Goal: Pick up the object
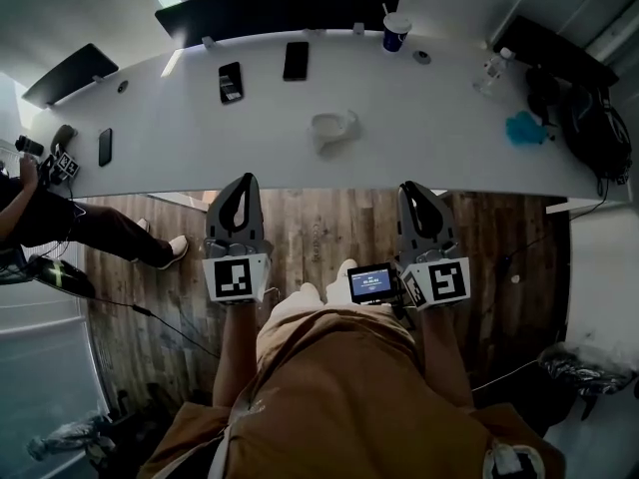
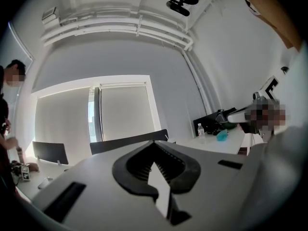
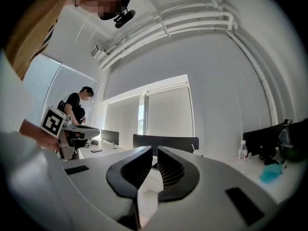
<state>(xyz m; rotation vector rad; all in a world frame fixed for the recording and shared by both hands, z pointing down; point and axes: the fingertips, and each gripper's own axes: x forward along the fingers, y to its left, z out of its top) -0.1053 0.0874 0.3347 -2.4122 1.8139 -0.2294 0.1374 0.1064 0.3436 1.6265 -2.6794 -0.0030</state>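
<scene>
While we are holding the left hand-held gripper (image 1: 243, 182) and right hand-held gripper (image 1: 412, 189) empty, jaws together, the cup (image 1: 334, 130) is sitting by the table's (image 1: 449, 118) near edge, seemingly light and thin; we are favouring its rim.

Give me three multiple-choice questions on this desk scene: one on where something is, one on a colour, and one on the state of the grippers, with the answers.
1. Where does the pale translucent object lie?
A. on the floor
B. on the white table, ahead of both grippers
C. between the right gripper's jaws

2. What colour is the crumpled cloth near the table's right end?
A. red
B. yellow
C. teal

3. How do the left gripper and the right gripper stand?
A. both shut, holding nothing
B. both wide open
C. left clamped on a bottle

Answers:
1 B: it sits mid-table, beyond the jaw tips.
2 C: it shows blue-green in the head view.
3 A: each gripper view shows the jaws together with nothing between them.
</scene>
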